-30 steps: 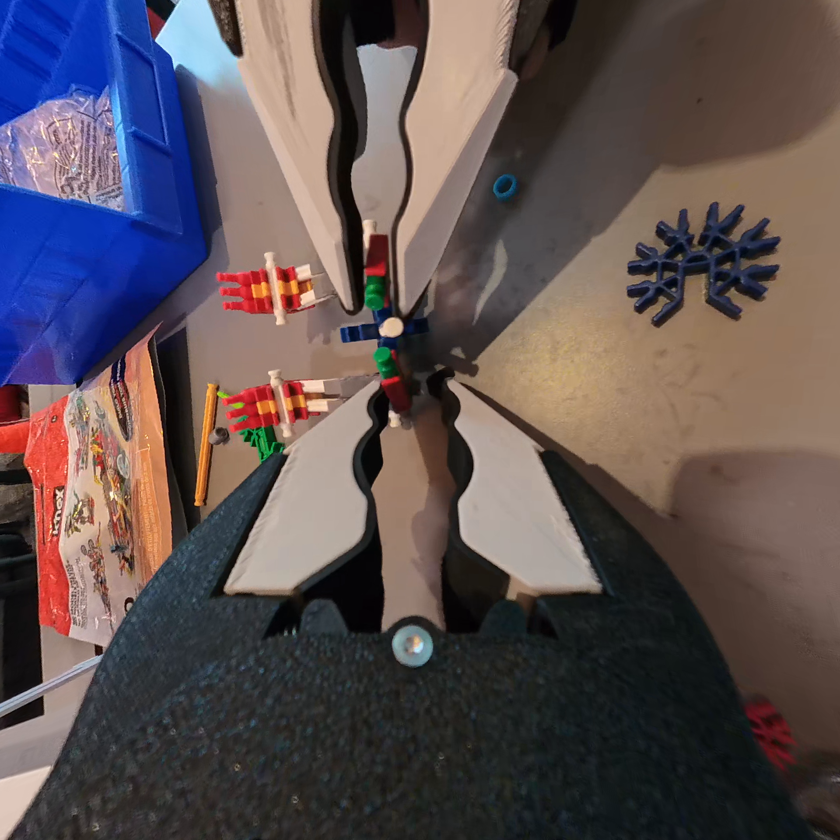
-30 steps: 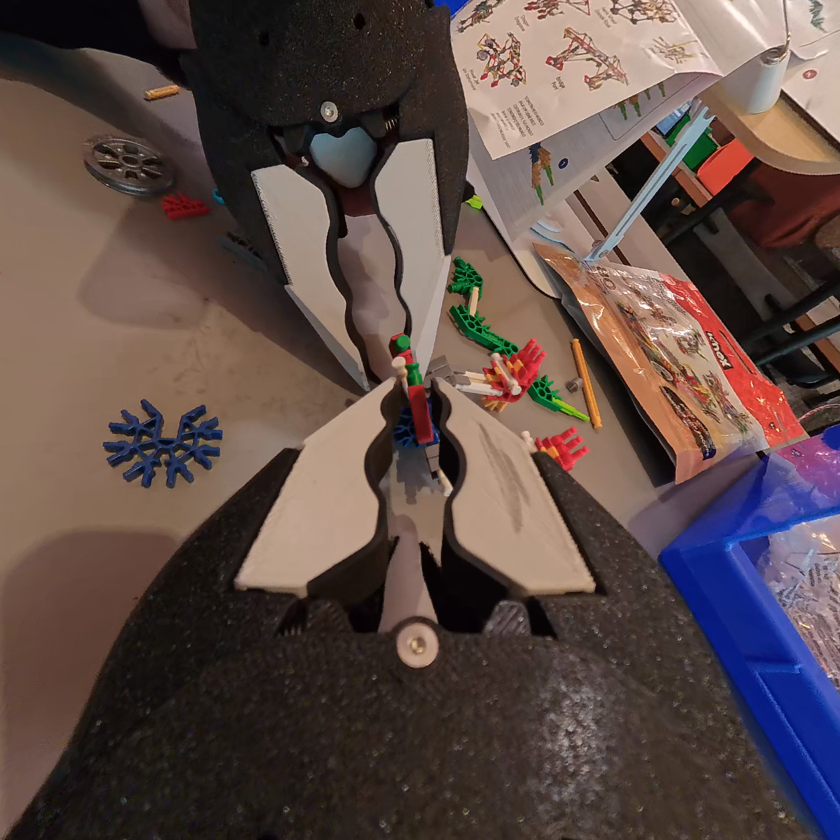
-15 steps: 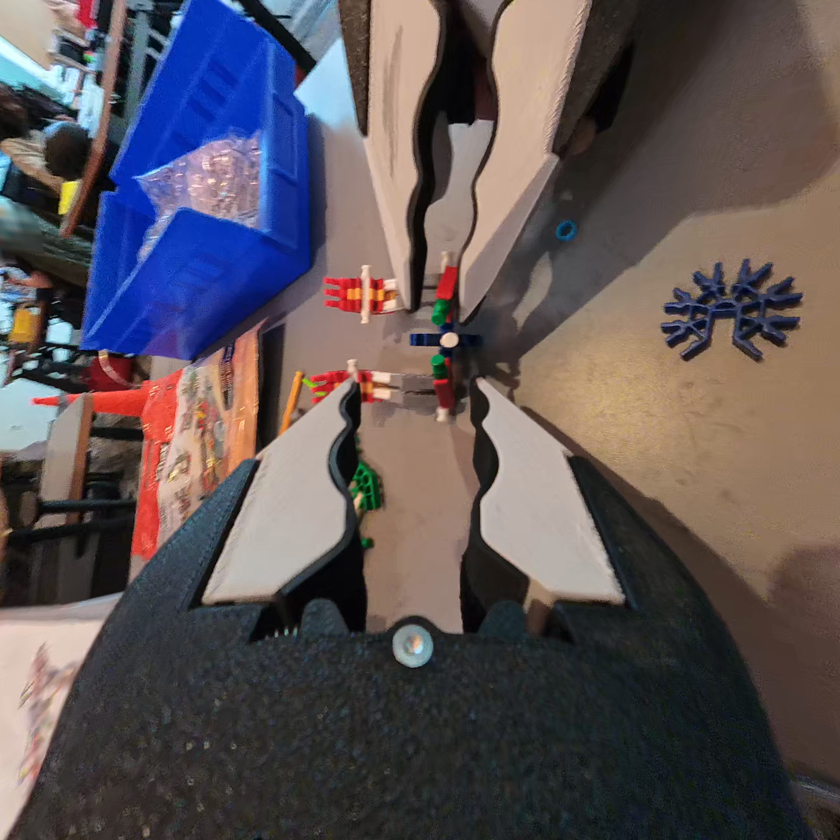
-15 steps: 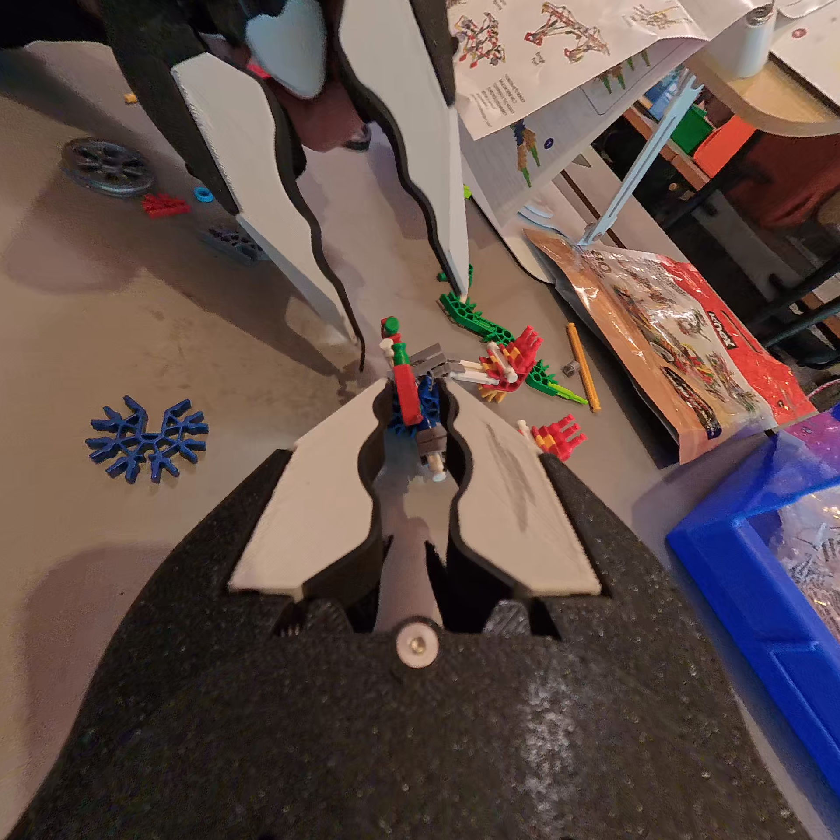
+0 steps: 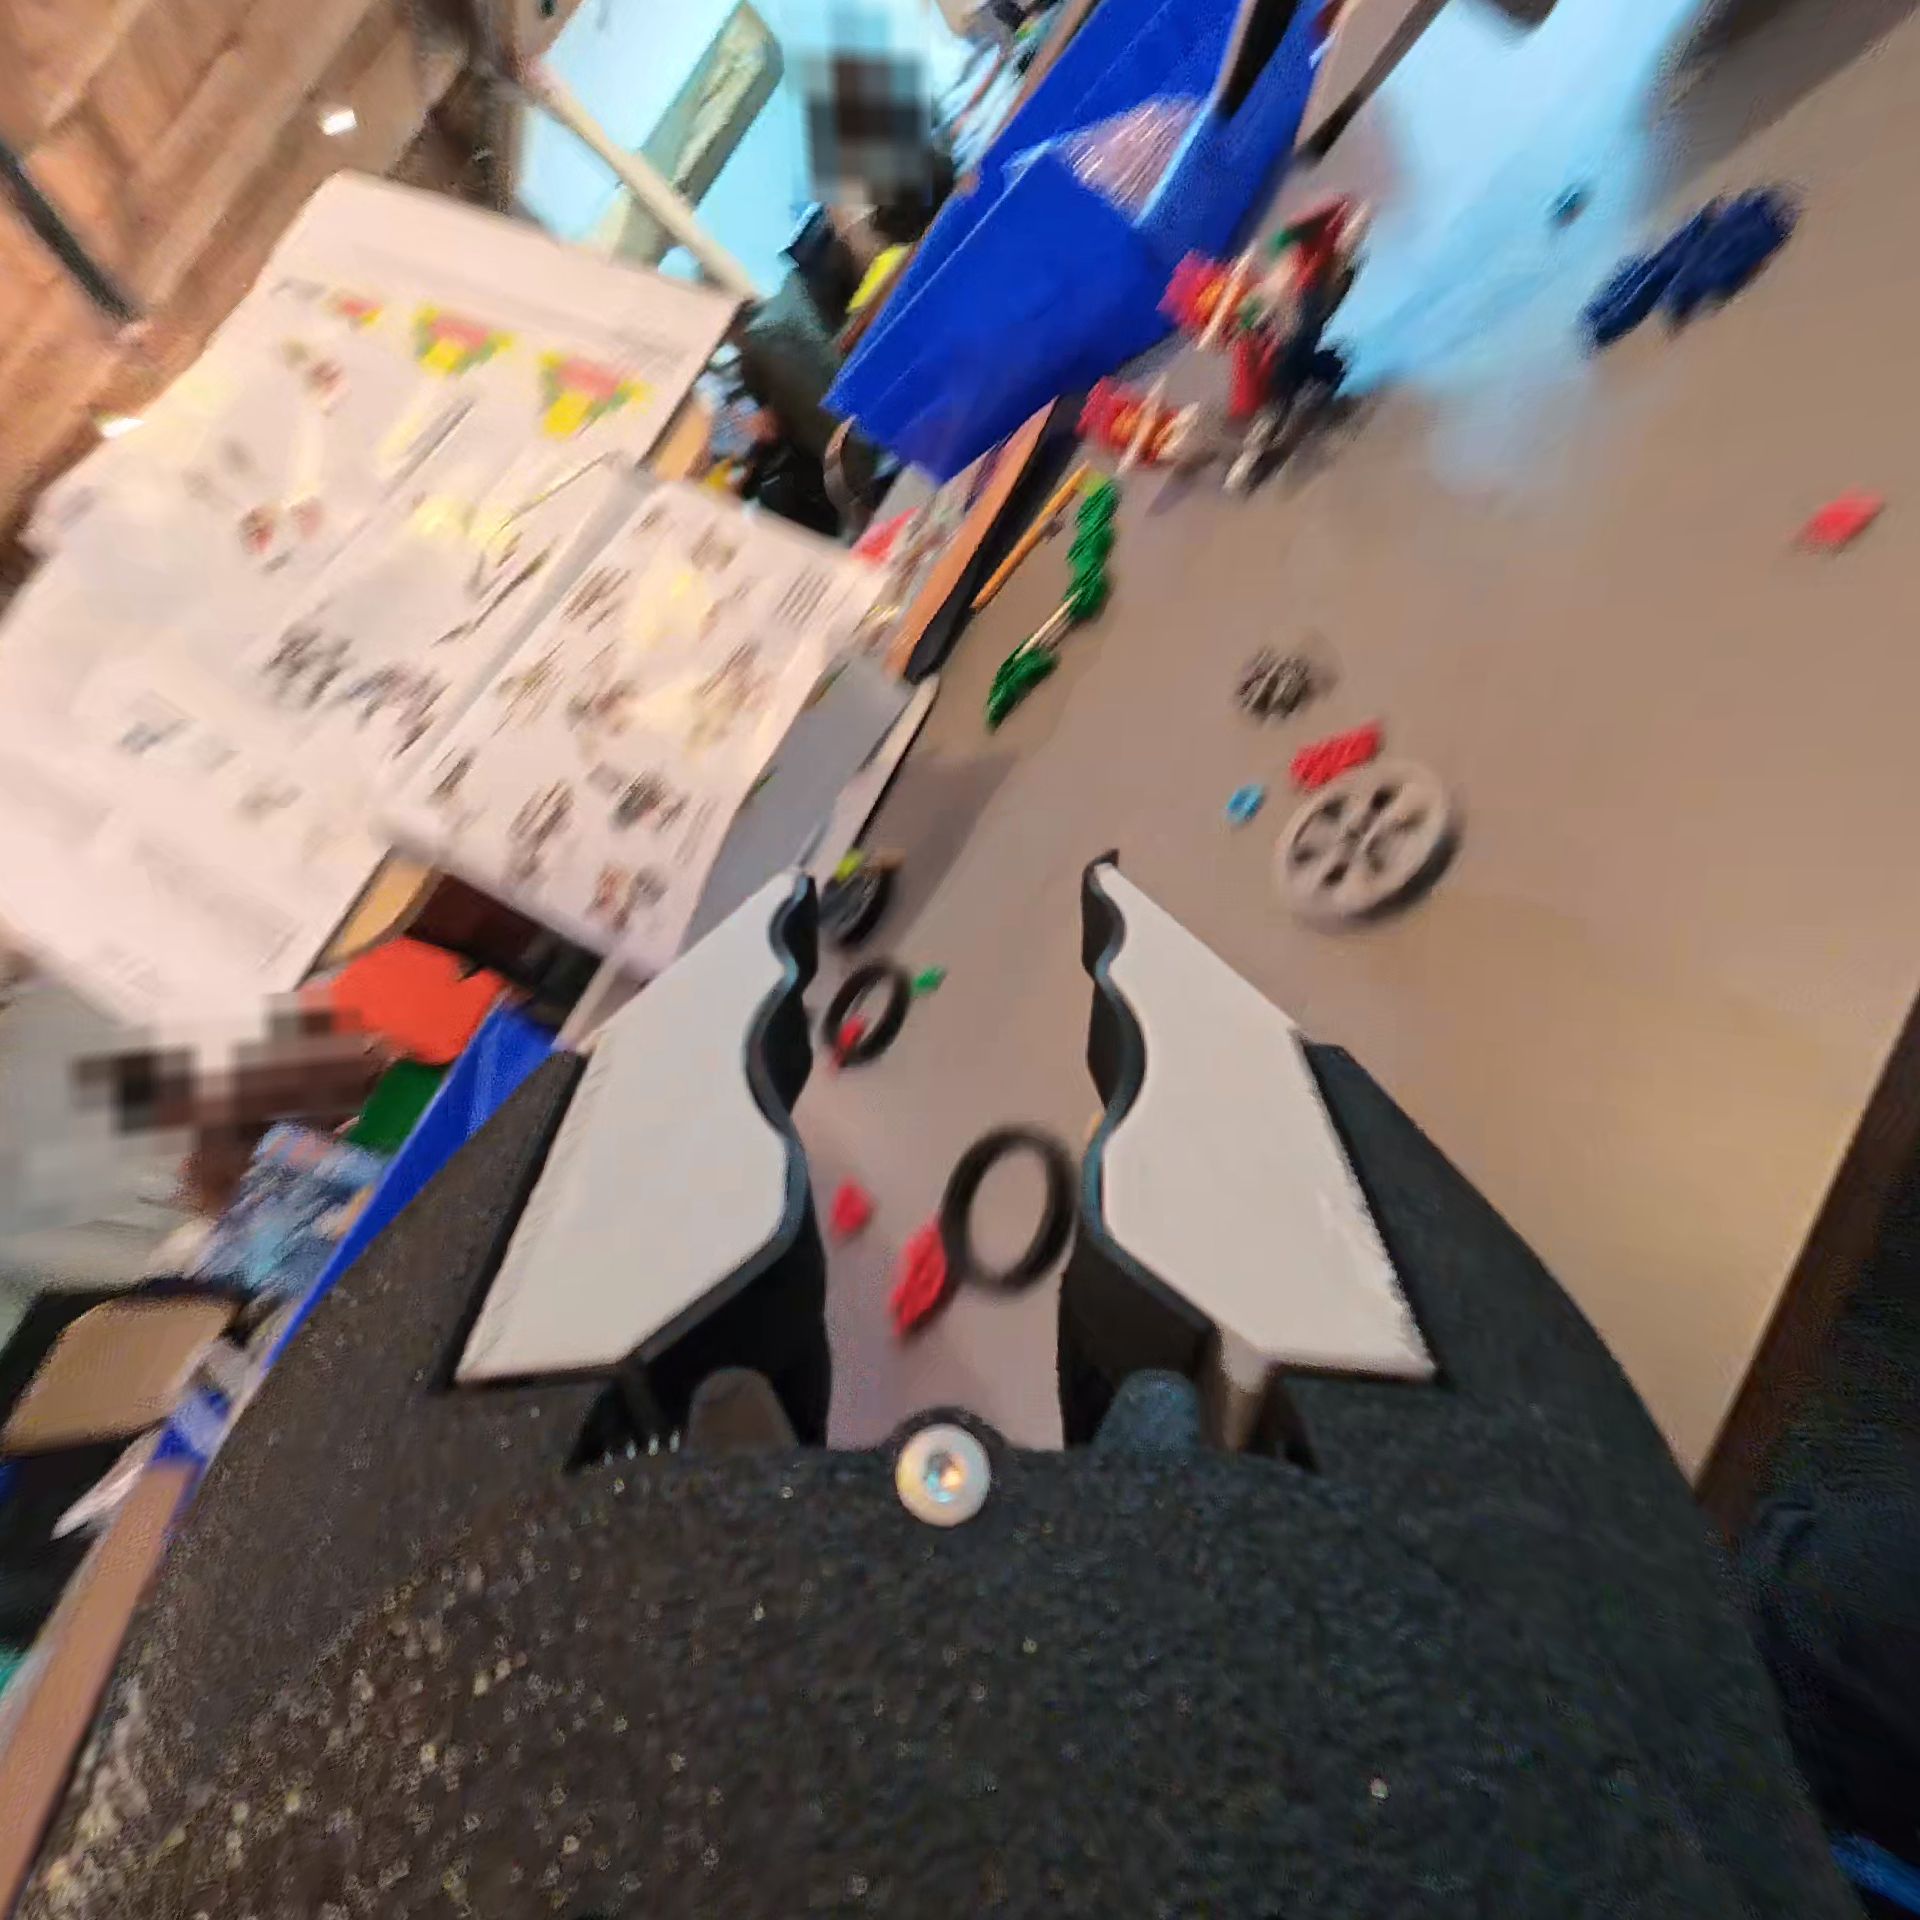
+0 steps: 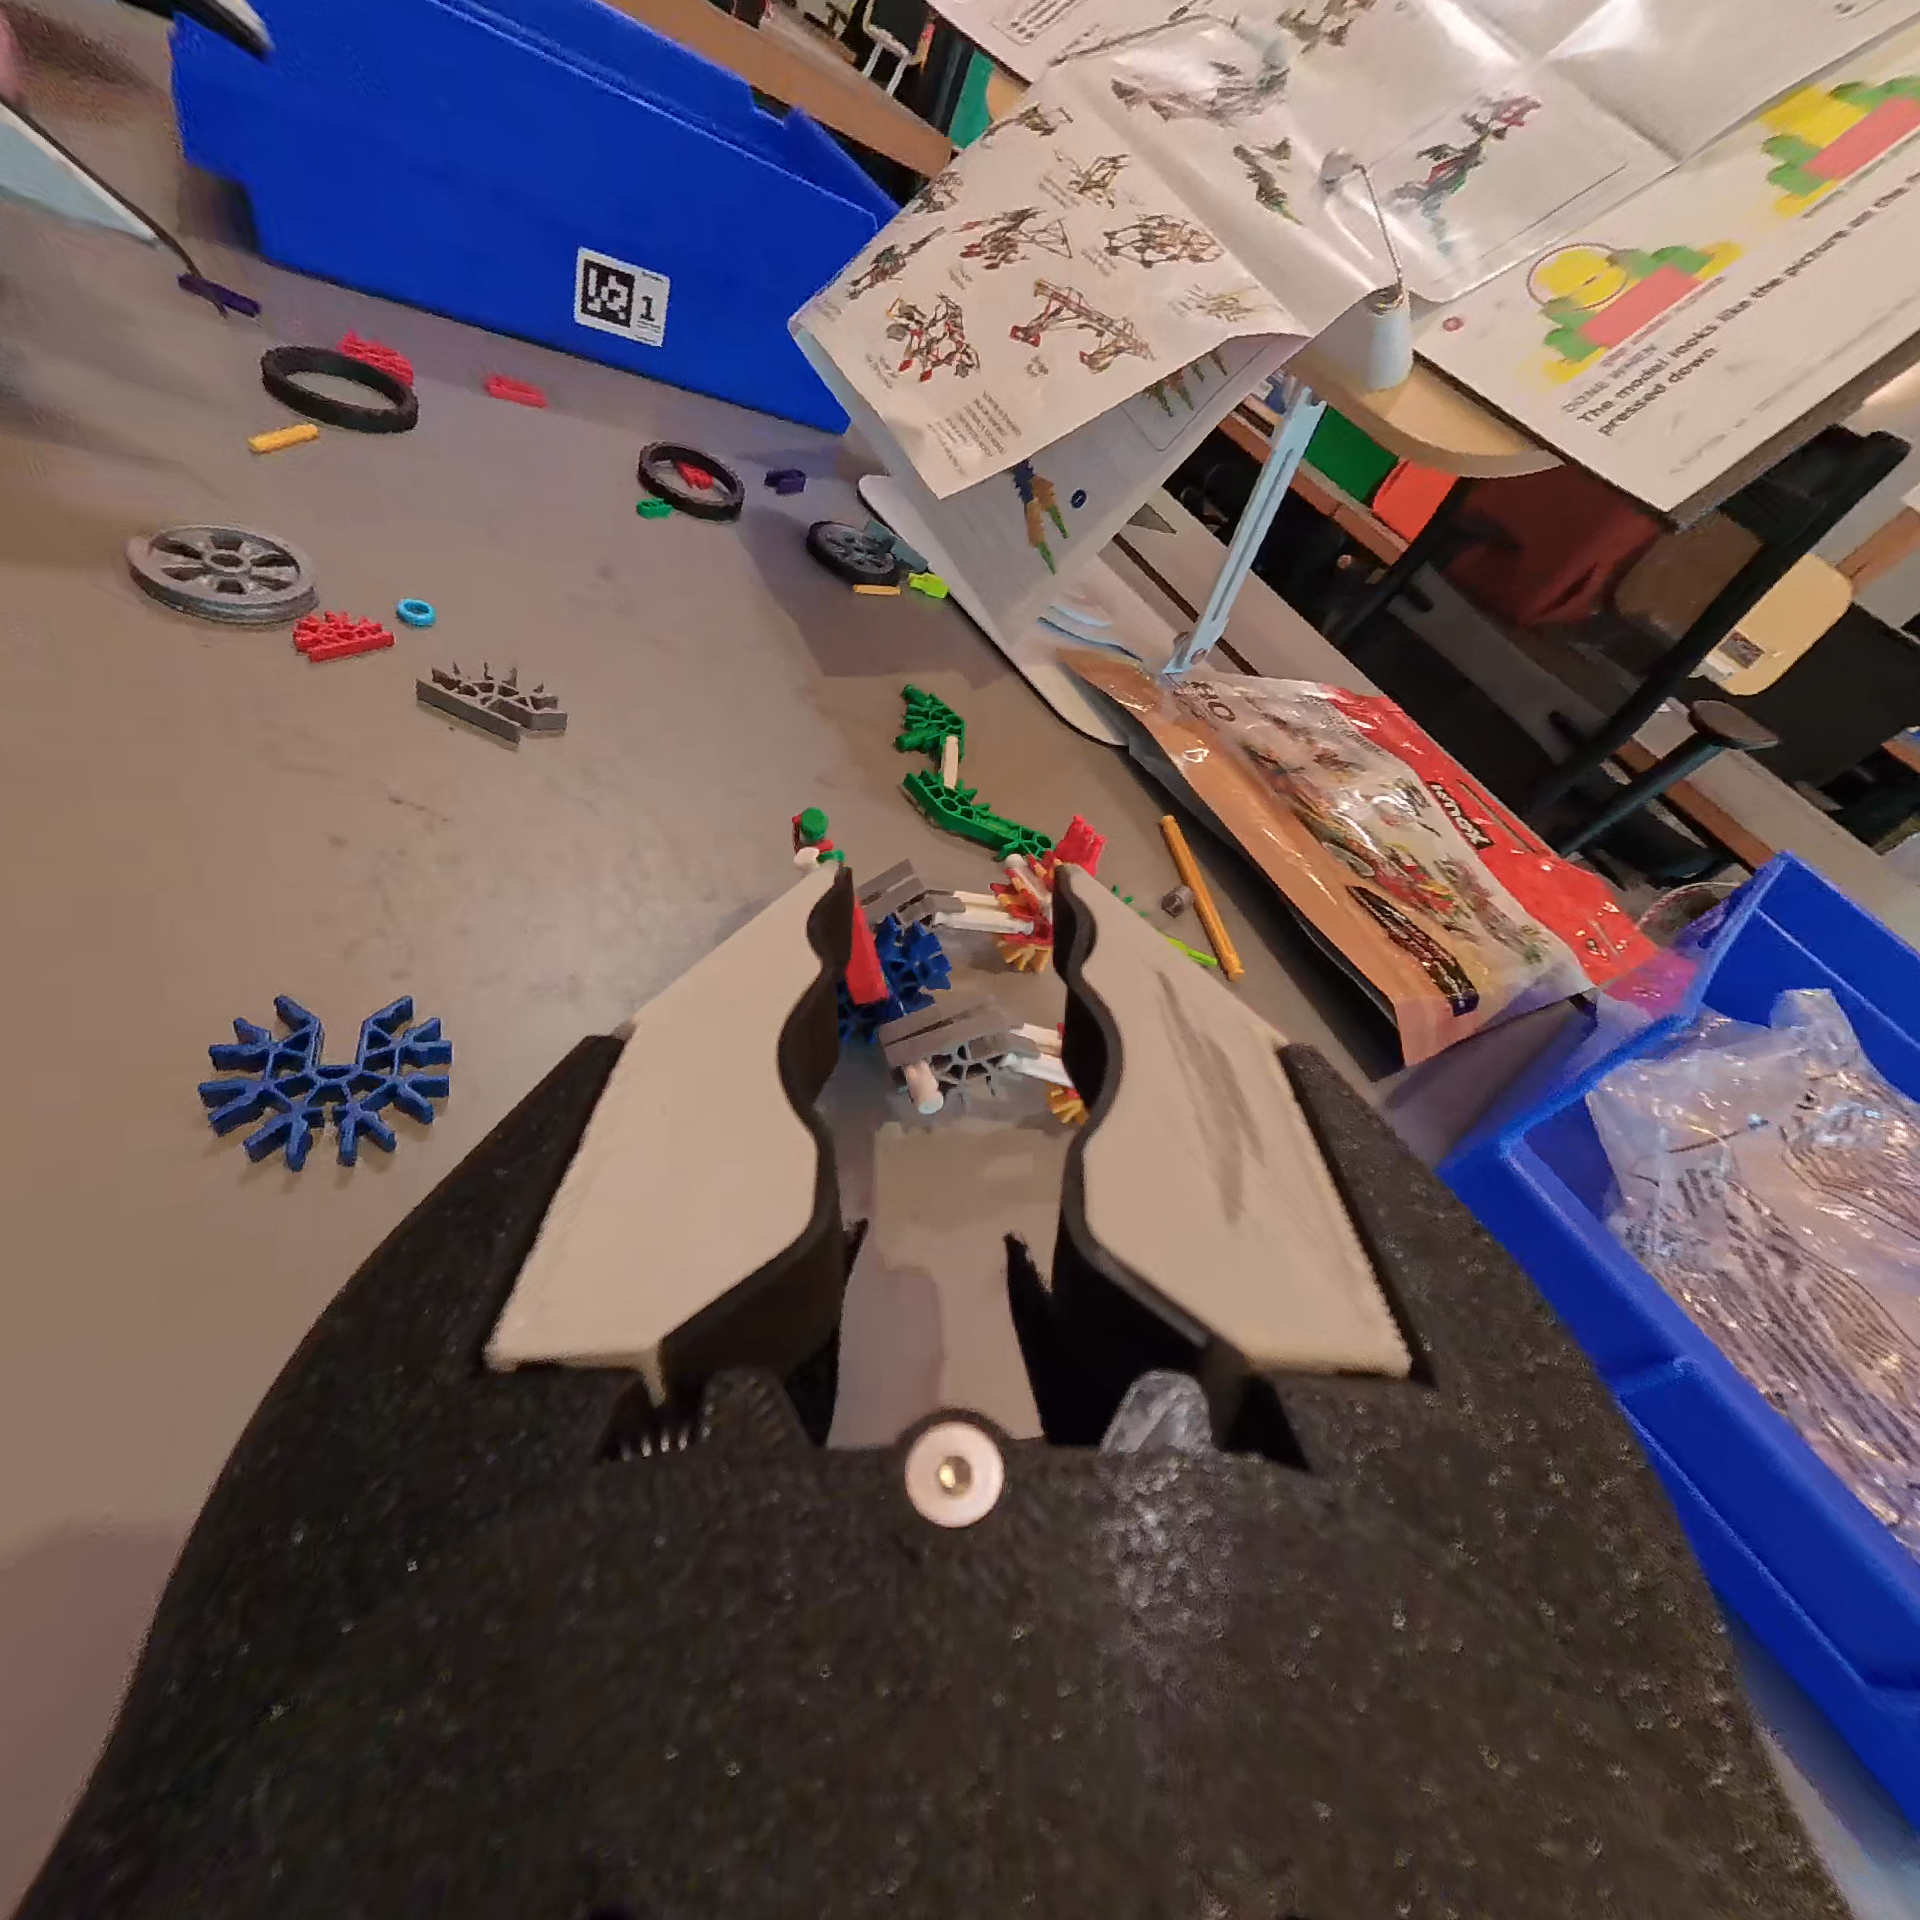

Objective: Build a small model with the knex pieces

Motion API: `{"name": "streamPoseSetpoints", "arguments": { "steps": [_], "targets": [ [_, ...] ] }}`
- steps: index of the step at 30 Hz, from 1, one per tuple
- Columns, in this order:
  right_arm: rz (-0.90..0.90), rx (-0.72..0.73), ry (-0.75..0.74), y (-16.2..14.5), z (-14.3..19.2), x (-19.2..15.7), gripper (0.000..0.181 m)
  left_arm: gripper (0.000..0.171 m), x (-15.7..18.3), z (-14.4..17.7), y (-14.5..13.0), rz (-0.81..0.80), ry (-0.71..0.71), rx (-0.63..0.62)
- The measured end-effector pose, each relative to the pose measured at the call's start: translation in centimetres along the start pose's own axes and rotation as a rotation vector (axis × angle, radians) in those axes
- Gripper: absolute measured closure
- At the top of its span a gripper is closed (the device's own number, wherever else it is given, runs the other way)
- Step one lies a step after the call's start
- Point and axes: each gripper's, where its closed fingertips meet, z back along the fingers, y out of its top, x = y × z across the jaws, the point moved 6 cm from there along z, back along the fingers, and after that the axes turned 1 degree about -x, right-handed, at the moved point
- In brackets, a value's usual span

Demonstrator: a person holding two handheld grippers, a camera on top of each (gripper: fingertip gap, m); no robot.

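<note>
A small assembly (image 6: 935,987) of blue, grey, red and green connectors on white rods lies on the grey table (image 6: 520,935). My right gripper (image 6: 951,878) is open and low over the table. The assembly sits between its fingers, and the left finger (image 6: 727,1039) is against the red piece. My left gripper (image 5: 951,878) is open and empty, far from the assembly, which shows blurred in the left wrist view (image 5: 1247,312). A black ring (image 5: 1006,1205) and a red connector (image 5: 920,1273) lie on the table between the left fingers.
A blue snowflake connector (image 6: 327,1075), grey wheel (image 6: 223,571), black tyre (image 6: 338,390) and grey connectors (image 6: 494,696) lie to the left. Green connectors (image 6: 956,790), an orange rod (image 6: 1200,894) and a parts bag (image 6: 1382,831) lie right. Blue bins stand at the back (image 6: 520,187) and right (image 6: 1662,1299). Instruction sheets (image 6: 1091,260) hang behind. Some 25 cm of space lies between my two pairs of fingers. The red connector (image 5: 920,1273) is about 12 cm from my left fingertips and 35 cm from my right. My right wrist view (image 6: 379,355) looks at it from another angle.
Both grippers have opened and let go of the assembly, which now lies on the table. The left gripper has swung away and left the right wrist view. The right gripper has pulled back slightly.
</note>
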Motion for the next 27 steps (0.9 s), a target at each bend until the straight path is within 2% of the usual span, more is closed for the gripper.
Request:
{"name": "streamPoseSetpoints", "arguments": {
  "steps": [3, 6, 9, 12, 17, 20, 24, 27],
  "targets": [
    [0.021, -0.018, -0.045, -0.4, 0.4, -0.1, 0.143, 0.124, -1.5, 3.7, -4.1, -0.037, 0.151, -0.045],
    [0.008, -0.025, -0.115, -0.6, 1.0, 0.4, 0.142, 0.125, -1.7, 4.8, -7.3, -0.143, 0.214, -0.09],
    [0.053, -0.09, -0.187, -1.2, 1.1, 0.2, 0.141, 0.127, -2.3, 4.9, -7.3, -0.181, 0.292, -0.05],
    [0.135, -0.148, -0.254, -1.1, 0.9, -0.6, 0.14, 0.125, -1.6, 3.7, -7.6, -0.297, 0.331, -0.086],
    [0.263, -0.207, -0.393, -0.7, 1.3, -1.4, 0.14, 0.124, -1.7, 5.0, -5.6, -0.207, 0.369, 0.018],
    [0.22, -0.174, -0.443, -0.3, 2.7, -1.6, 0.14, 0.123, -2.2, 9.0, -3.3, -0.152, 0.44, 0.06],
    [0.194, -0.096, -0.53, 0.7, 5.7, -2.6, 0.14, 0.122, -0.8, 17.0, -1.8, -0.14, 0.462, 0.049],
    [0.183, 0.021, -0.535, 3.4, 8.4, -6.9, 0.14, 0.122, 0.9, 23.7, -2.5, -0.133, 0.46, -0.024]
  ]
}}
